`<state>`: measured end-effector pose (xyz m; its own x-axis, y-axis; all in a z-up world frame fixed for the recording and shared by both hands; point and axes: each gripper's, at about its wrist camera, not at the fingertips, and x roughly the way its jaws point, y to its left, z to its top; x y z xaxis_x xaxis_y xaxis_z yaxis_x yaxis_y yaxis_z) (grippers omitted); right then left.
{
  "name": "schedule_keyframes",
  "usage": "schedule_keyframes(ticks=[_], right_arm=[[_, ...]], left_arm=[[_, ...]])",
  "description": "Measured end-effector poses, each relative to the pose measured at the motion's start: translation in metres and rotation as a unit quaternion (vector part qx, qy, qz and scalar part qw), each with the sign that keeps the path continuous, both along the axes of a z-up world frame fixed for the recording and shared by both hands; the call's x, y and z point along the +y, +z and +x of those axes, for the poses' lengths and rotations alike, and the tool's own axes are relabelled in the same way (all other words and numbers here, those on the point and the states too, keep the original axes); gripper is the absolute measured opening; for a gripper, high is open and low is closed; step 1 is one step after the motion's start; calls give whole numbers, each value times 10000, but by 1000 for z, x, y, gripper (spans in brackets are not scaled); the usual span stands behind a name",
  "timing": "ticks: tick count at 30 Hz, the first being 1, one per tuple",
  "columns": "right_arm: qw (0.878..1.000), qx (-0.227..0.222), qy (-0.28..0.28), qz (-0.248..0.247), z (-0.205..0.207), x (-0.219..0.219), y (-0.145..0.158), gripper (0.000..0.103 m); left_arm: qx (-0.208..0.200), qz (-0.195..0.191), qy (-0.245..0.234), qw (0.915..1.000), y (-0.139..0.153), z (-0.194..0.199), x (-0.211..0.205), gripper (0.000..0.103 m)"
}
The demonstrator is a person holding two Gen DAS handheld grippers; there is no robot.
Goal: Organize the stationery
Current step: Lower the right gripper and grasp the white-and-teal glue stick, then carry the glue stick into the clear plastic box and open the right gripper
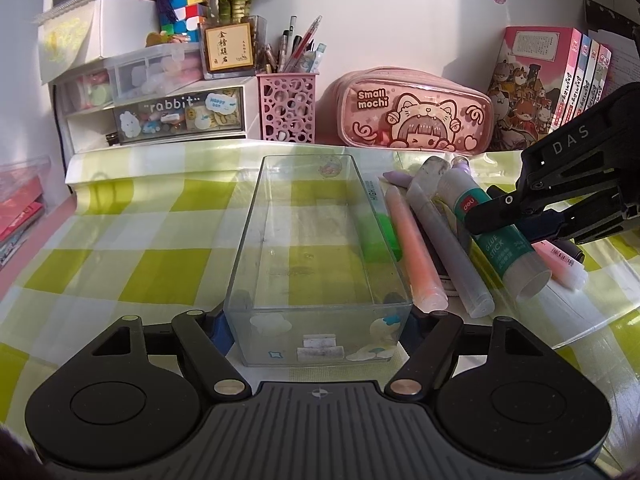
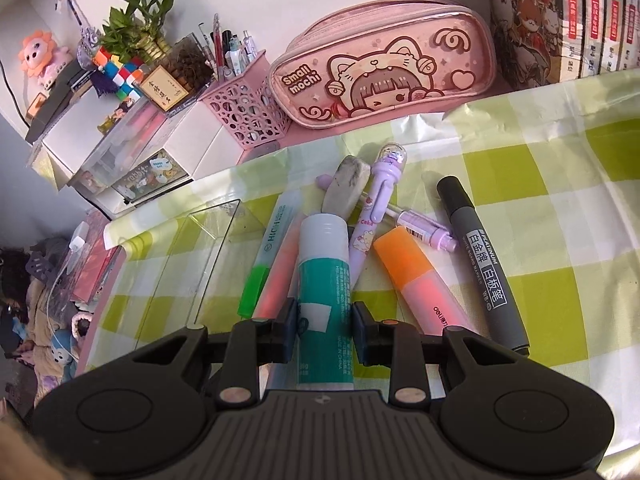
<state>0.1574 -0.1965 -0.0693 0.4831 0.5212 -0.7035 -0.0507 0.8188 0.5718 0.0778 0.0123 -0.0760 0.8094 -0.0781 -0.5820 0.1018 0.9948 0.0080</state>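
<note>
A clear plastic box [image 1: 316, 240] lies empty on the green checked cloth, its near end between the pads of my left gripper [image 1: 317, 324], which is shut on it. To its right lies a pile of stationery. My right gripper [image 2: 325, 332] is shut on the white and teal glue stick [image 2: 324, 264], which rests on the pile; from the left wrist view that gripper [image 1: 516, 220] reaches in from the right. Around the glue stick lie a green highlighter [image 2: 272, 240], an orange-pink highlighter [image 2: 416, 280], a grey whiteboard marker [image 2: 480, 260], a purple pen [image 2: 372, 220] and a dirty eraser [image 2: 344, 188].
Along the wall stand a pink pencil case [image 1: 412, 112], a pink pen holder [image 1: 286, 108] with pens, a drawer unit [image 1: 172, 116] with a plant on top, and a row of books [image 1: 552, 80]. The table edge runs along the left.
</note>
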Motion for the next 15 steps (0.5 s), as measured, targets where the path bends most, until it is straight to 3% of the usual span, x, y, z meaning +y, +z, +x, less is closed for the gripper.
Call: schedule_keyframes(ticks=[8, 12, 15], right_arm=[[9915, -40, -396, 1235, -13, -16, 10, 14], [9910, -196, -32, 1322, -9, 11, 34, 14], [9926, -47, 322, 1166, 1, 45, 41, 14]], left_arm=[[-43, 27, 5, 10000, 0, -4, 1, 73], [-50, 33, 67, 10000, 0, -8, 0, 73], [-59, 35, 107, 9999, 0, -10, 0, 73]])
